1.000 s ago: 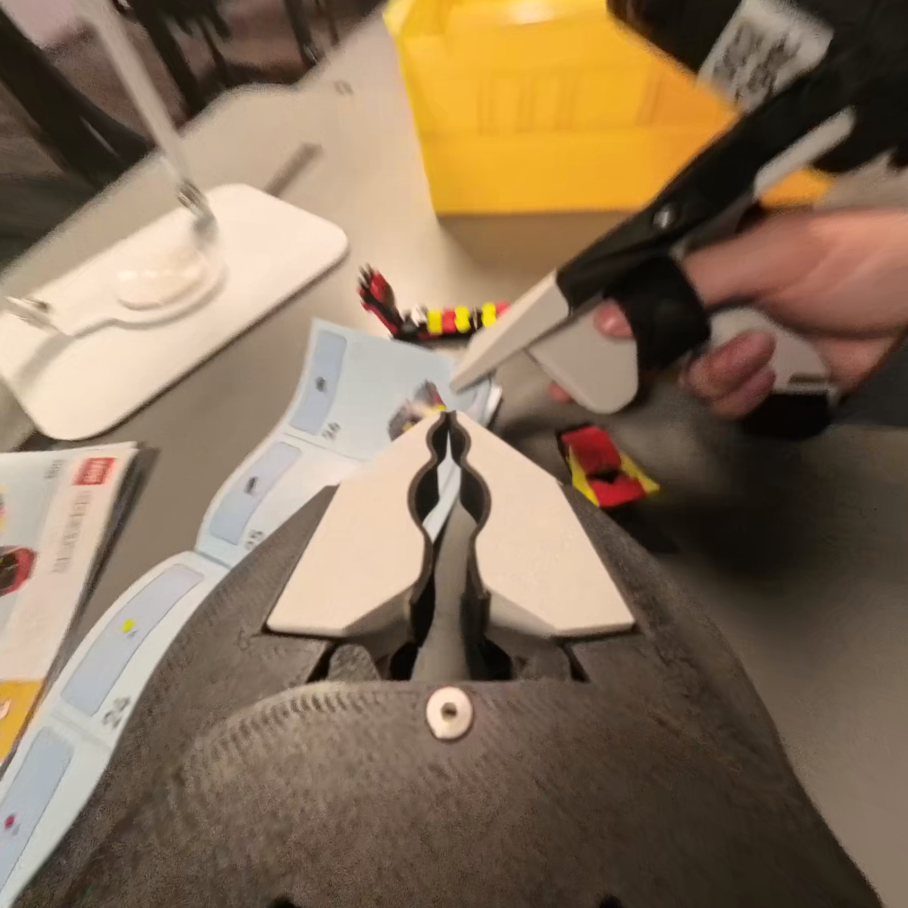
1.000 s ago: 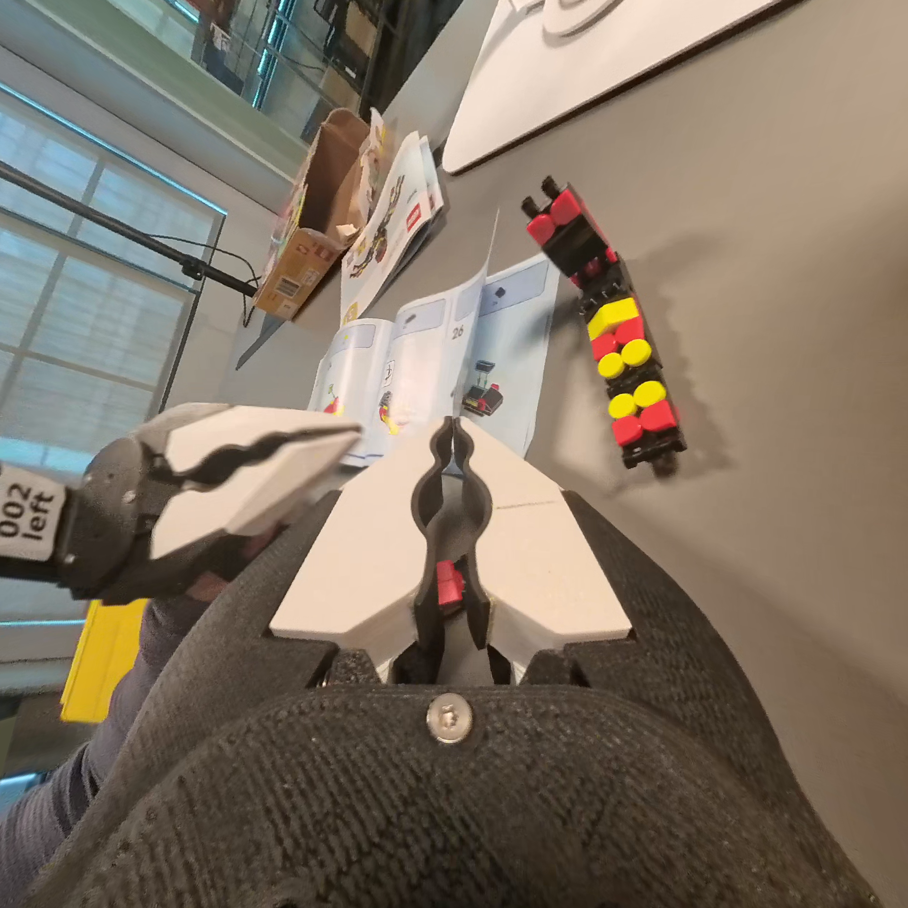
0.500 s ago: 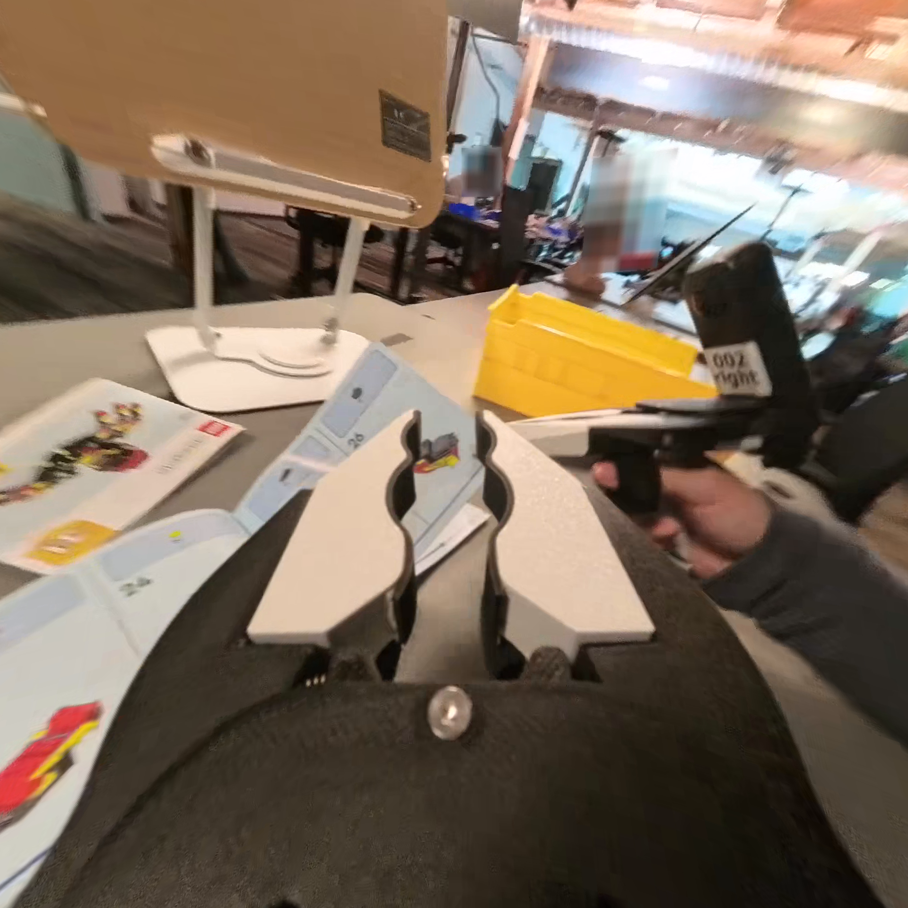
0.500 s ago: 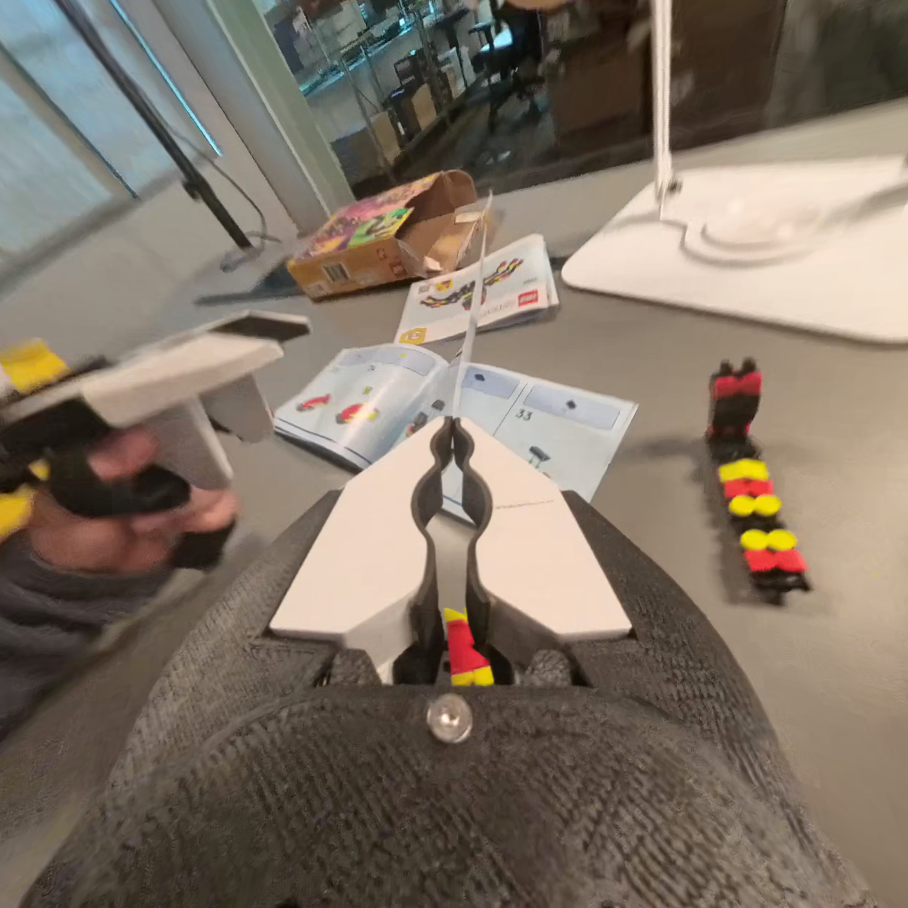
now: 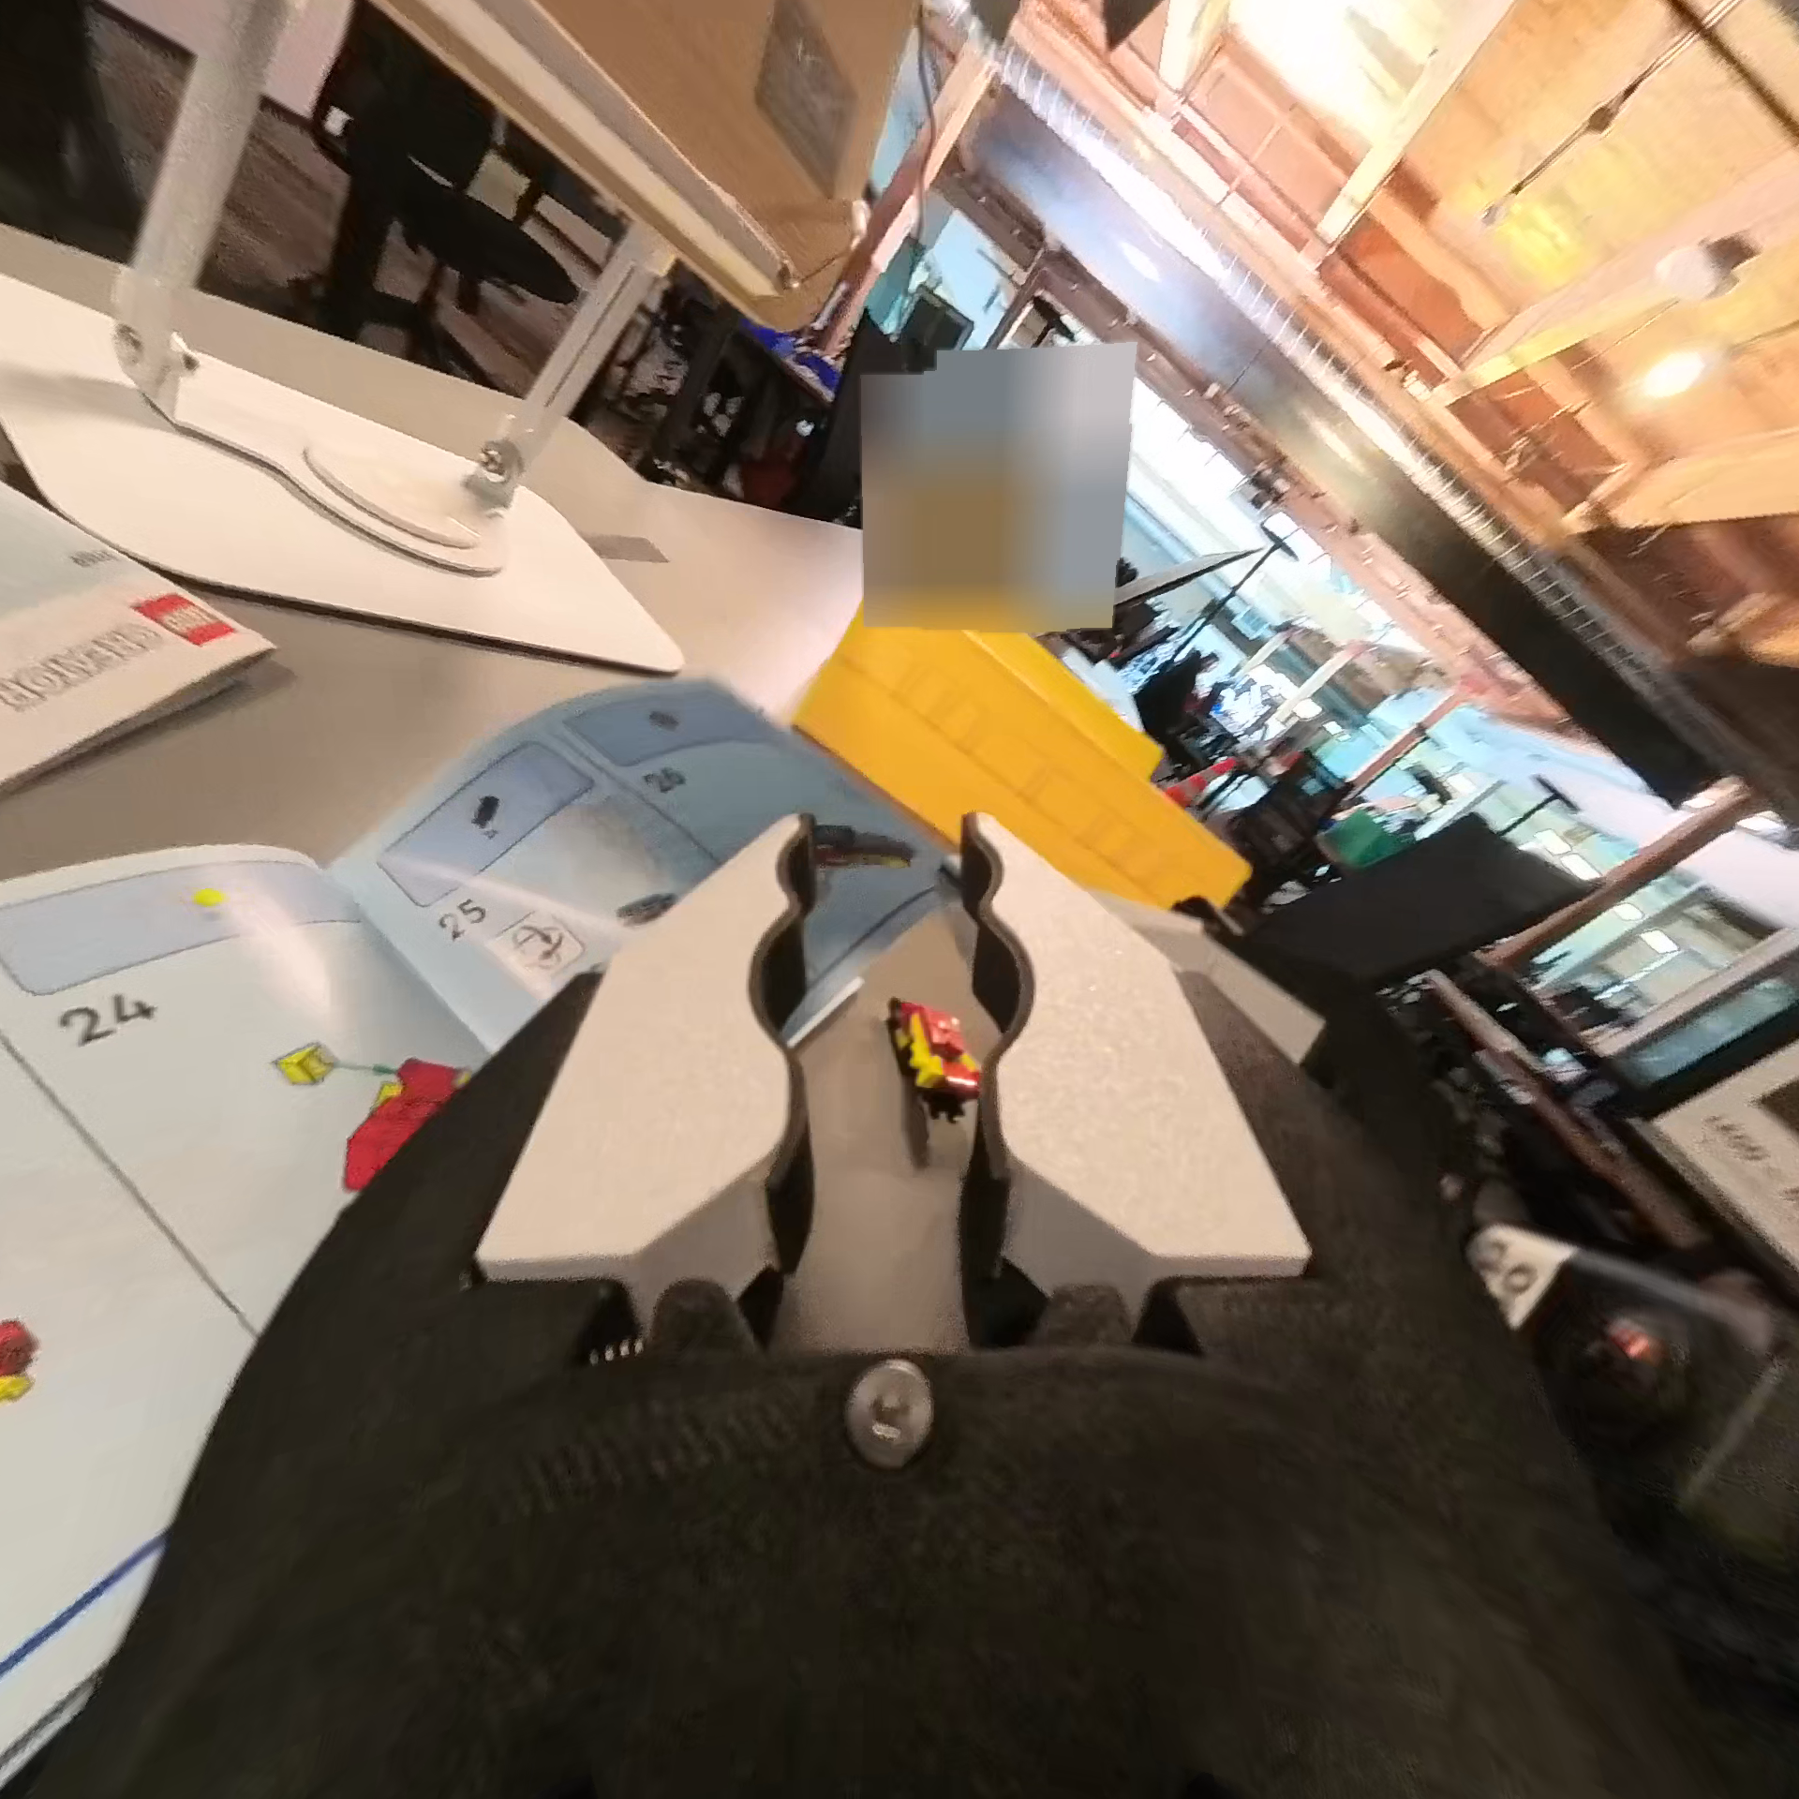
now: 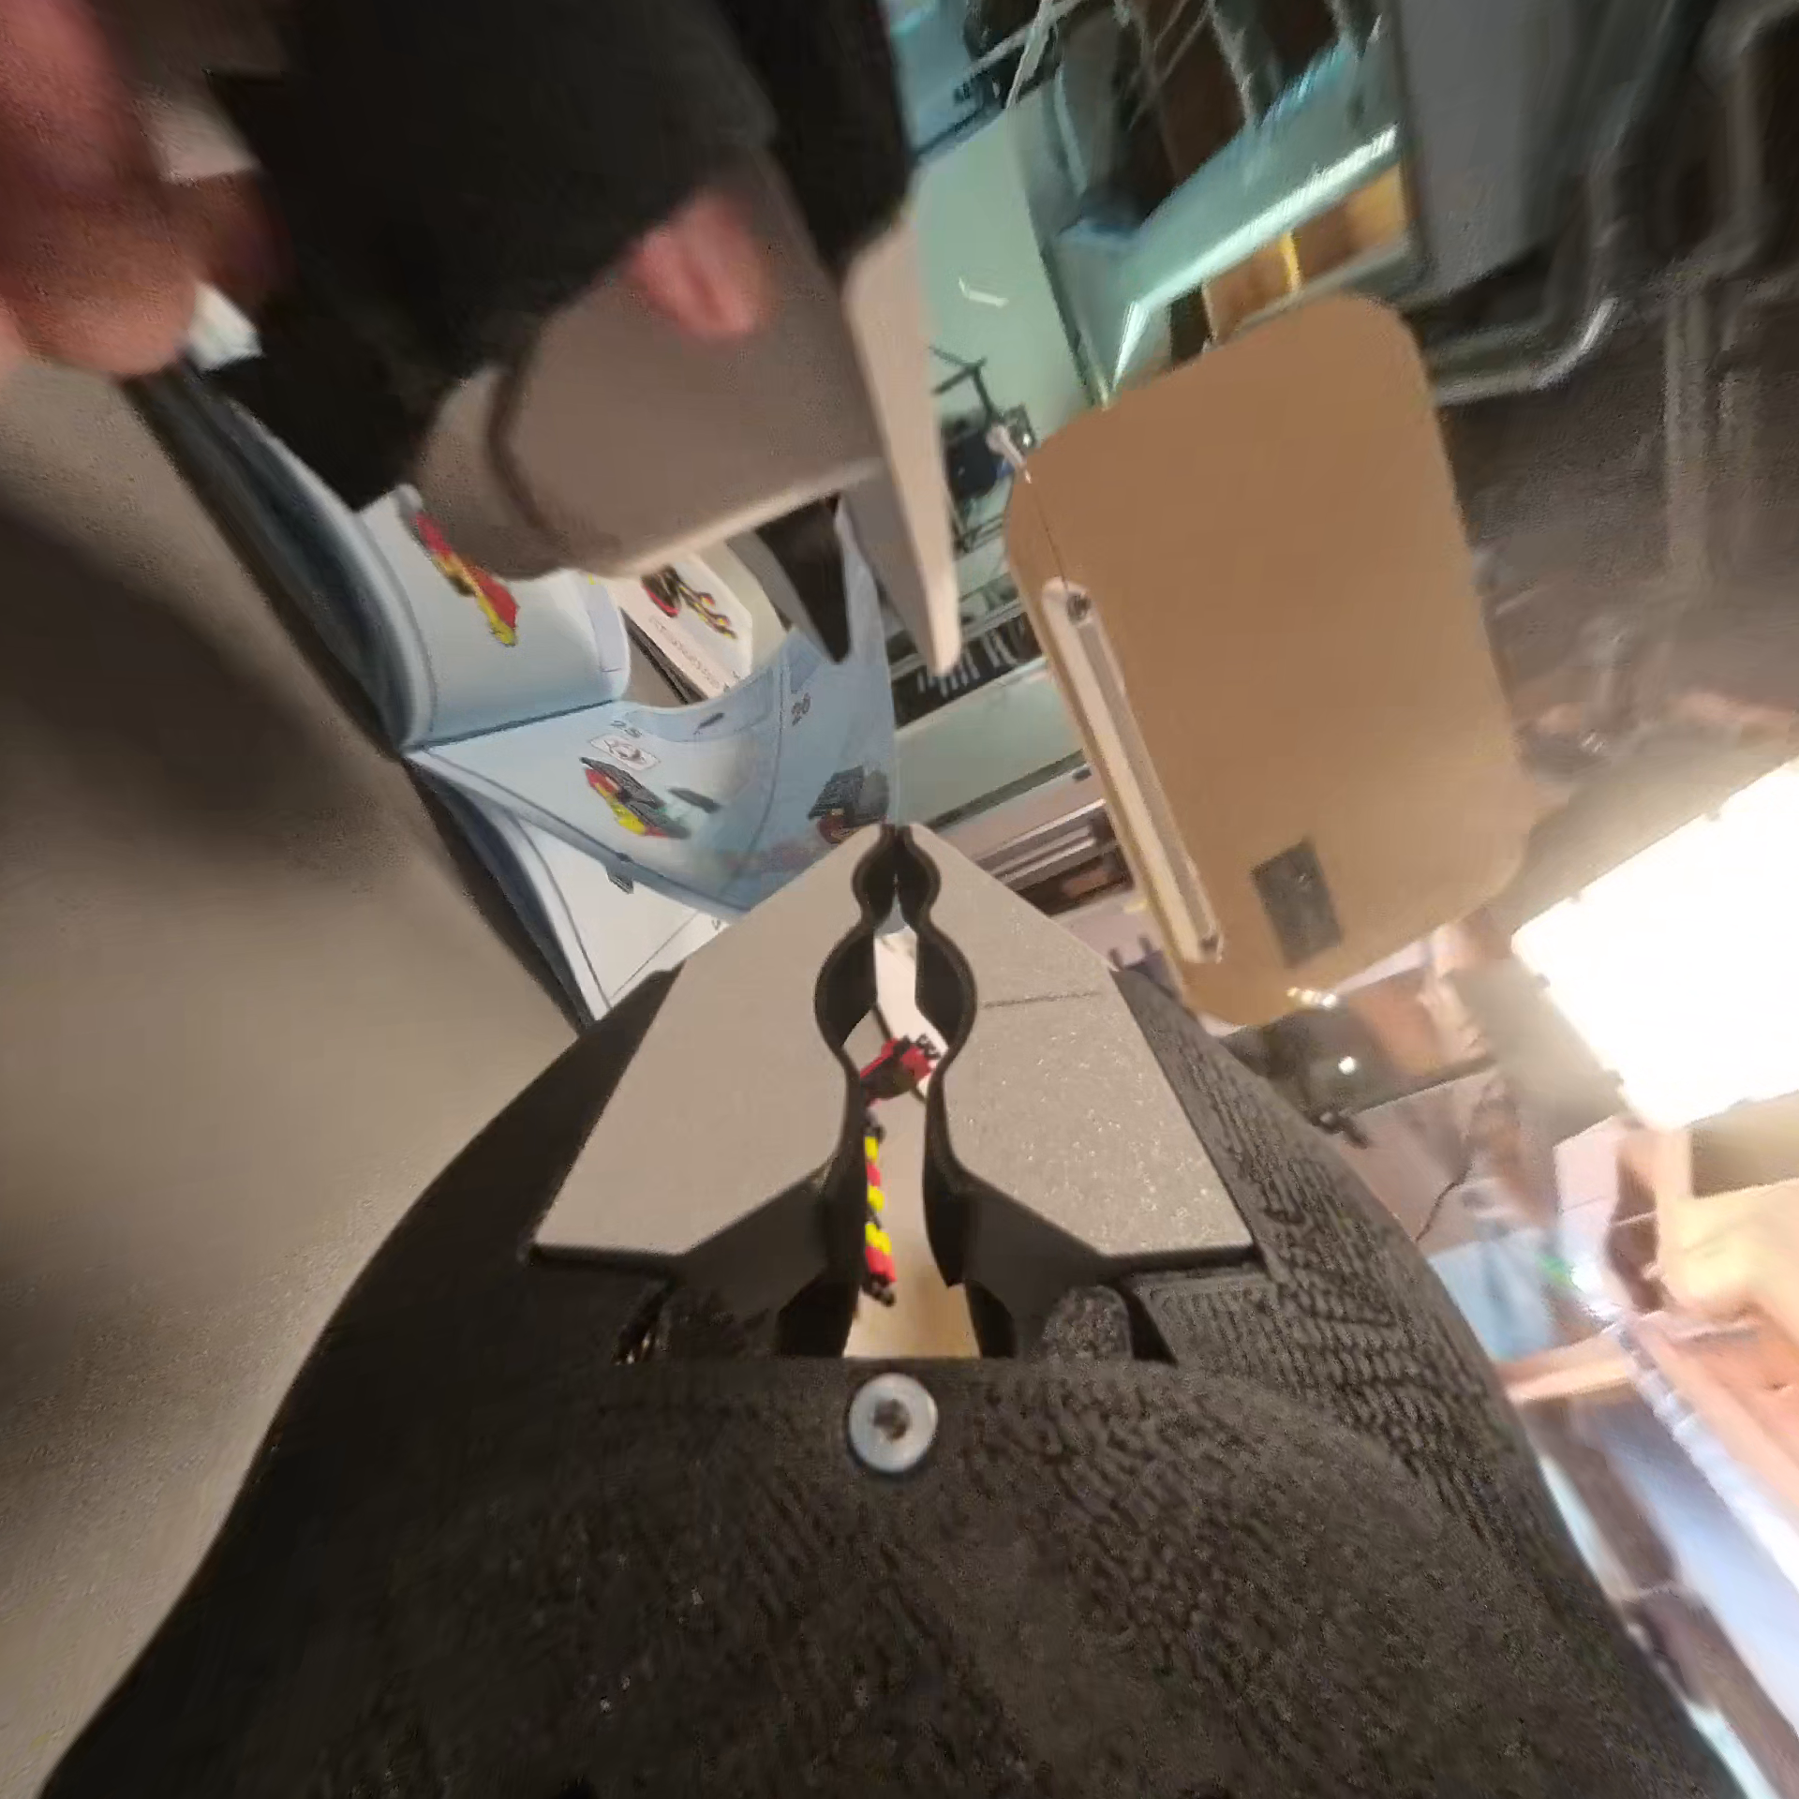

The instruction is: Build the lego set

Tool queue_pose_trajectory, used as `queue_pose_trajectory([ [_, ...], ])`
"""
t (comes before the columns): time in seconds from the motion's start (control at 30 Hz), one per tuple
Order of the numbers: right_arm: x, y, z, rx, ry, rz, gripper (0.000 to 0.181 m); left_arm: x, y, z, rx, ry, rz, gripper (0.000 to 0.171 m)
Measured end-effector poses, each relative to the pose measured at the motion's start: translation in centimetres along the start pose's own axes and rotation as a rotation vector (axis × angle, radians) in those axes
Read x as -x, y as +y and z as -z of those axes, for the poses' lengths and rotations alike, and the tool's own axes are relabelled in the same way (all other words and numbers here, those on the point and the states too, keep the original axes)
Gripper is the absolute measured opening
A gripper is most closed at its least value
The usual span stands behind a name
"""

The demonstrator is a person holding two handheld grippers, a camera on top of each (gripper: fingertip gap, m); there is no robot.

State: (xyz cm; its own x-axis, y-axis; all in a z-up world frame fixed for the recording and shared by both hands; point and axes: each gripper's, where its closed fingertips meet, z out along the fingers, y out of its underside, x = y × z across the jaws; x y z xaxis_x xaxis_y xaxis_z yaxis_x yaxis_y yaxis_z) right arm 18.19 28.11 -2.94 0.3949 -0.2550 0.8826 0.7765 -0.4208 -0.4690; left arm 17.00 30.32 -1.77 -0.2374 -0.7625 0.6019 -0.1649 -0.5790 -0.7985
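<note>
Lego pieces sit in two places right now: a small red-and-yellow sub-assembly (image 5: 933,1059) lies on the grey bench (image 5: 409,701), seen through the gap of the left hand-held gripper (image 5: 884,847), whose jaws stand apart with nothing between them. Over in the right wrist view, the right hand-held gripper (image 6: 894,839) has its tips pressed together, and whether they pinch a page edge is hard to tell. Behind its jaws a long black strip with red and yellow studs (image 6: 881,1168) shows, apparently resting on the bench beyond. The open instruction booklet (image 5: 243,973) lies just beside the left gripper, one leaf (image 6: 779,779) curling upward. This looks like a page-check step between builds. Next, I'd judge, the left gripper must drop lower, straddle the small sub-assembly squarely and close gently so it doesn't skid.
</note>
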Motion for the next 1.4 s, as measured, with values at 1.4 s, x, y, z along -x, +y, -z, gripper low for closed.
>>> queue_pose_trajectory([
  [1.4,0.8,-4.1,2.8,-0.365,-0.441,-0.748,0.036,-5.2,1.1,0.6,0.054,0.516,0.185,0.0],
])
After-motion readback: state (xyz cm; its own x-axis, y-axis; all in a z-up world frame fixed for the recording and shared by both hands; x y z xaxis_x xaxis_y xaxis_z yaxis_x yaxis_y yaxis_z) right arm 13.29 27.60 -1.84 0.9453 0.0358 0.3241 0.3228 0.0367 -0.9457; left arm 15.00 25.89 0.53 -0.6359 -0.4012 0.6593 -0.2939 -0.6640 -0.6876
